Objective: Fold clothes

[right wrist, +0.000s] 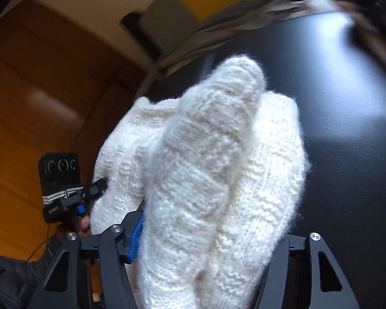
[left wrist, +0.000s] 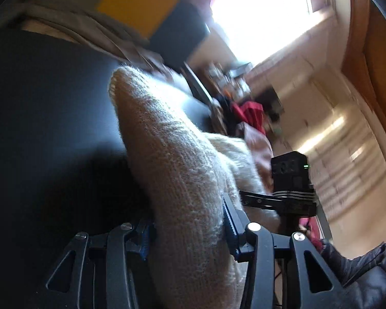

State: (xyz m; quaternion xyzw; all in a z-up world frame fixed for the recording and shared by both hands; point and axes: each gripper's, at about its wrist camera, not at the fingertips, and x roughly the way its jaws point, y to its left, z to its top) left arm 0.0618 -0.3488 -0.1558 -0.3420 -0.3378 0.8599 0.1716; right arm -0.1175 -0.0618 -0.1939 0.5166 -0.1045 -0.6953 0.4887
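Note:
A thick cream knitted sweater [left wrist: 172, 159] hangs bunched between both grippers above a black table [left wrist: 43, 108]. My left gripper [left wrist: 187, 229] is shut on a fold of the sweater; its blue pads [left wrist: 229, 221] press the knit from both sides. In the right wrist view the sweater [right wrist: 213, 170] fills the middle, and my right gripper [right wrist: 205, 234] is shut on it, with one blue pad [right wrist: 136, 234] showing at its left. The right gripper [left wrist: 293, 180] shows in the left view, the left gripper [right wrist: 64, 182] in the right view.
A grey-beige garment [left wrist: 90, 31] lies at the table's far edge, also in the right wrist view [right wrist: 244, 15]. A pile of red and dark clothes [left wrist: 247, 113] lies at the table's end. A bright window [left wrist: 260, 15] and a wooden door [right wrist: 38, 97] stand beyond.

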